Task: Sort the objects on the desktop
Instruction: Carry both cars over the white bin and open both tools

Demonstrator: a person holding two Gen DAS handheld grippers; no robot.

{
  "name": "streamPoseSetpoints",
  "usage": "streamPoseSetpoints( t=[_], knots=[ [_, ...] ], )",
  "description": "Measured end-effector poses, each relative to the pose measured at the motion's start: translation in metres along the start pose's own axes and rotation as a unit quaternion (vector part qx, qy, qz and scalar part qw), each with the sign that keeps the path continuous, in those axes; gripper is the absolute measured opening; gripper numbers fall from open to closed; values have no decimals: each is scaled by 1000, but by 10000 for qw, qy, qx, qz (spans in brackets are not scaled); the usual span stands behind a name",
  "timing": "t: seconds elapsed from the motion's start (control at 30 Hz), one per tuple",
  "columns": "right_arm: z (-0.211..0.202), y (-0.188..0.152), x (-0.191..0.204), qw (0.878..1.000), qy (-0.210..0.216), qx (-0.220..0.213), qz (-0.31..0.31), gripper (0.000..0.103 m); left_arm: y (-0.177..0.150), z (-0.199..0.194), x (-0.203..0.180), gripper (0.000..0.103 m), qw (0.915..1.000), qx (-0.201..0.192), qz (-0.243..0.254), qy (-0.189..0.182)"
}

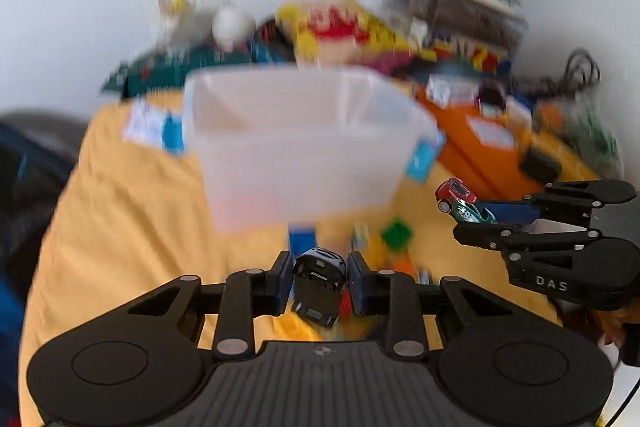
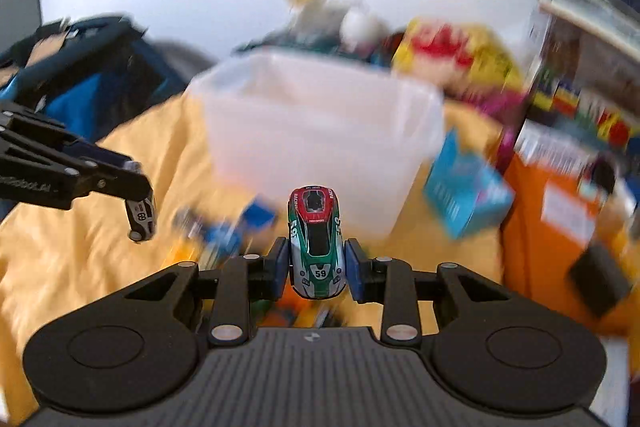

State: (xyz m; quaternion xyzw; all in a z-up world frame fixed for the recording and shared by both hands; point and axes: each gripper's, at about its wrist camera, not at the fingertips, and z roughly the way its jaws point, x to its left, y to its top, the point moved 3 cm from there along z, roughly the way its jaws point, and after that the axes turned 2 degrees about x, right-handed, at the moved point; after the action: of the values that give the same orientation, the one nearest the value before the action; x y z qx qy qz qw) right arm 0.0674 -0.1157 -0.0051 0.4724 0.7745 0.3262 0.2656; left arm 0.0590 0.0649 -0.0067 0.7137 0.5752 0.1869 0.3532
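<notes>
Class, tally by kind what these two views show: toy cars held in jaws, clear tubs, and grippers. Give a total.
Toy cars: 2 (black car, green car)
Clear tubs: 1 (clear tub)
Grippers: 2 (left gripper, right gripper)
Total: 5

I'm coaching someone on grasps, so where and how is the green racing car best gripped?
By its long flanks, coming from the tail: the right gripper already holds the green racing car this way, flat parallel sides against the pads, nose forward.
</notes>
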Motion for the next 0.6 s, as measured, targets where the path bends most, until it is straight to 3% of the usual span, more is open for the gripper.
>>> streamPoseSetpoints(
  t=[0.13, 0.33, 0.4, 0.47, 0.53, 0.6],
  knots=[
    [11, 38, -11, 9983, -276, -449, -235, 33, 46, 0, 7, 33, 9986, -502, 178, 76],
    [51, 81, -28, 9985, -254, -457, 187, 33, 119, 24, 18, 33, 9936, -1077, 275, 220],
    [62, 88, -30, 9980, -351, -476, 222, 34, 134, 39, 19, 33, 9928, -1132, 294, 264],
    [76, 90, -32, 9980, -478, -328, 264, 36, 141, 62, 21, 33, 9942, -944, 376, 355],
    [85, 87, -34, 9981, -486, -144, 348, 37, 137, 80, 26, 33, 9973, -611, 228, 347],
    [77, 80, -33, 9979, -360, -215, 495, 37, 125, 77, 27, 35, 9981, -569, 142, 186]
  ],
)
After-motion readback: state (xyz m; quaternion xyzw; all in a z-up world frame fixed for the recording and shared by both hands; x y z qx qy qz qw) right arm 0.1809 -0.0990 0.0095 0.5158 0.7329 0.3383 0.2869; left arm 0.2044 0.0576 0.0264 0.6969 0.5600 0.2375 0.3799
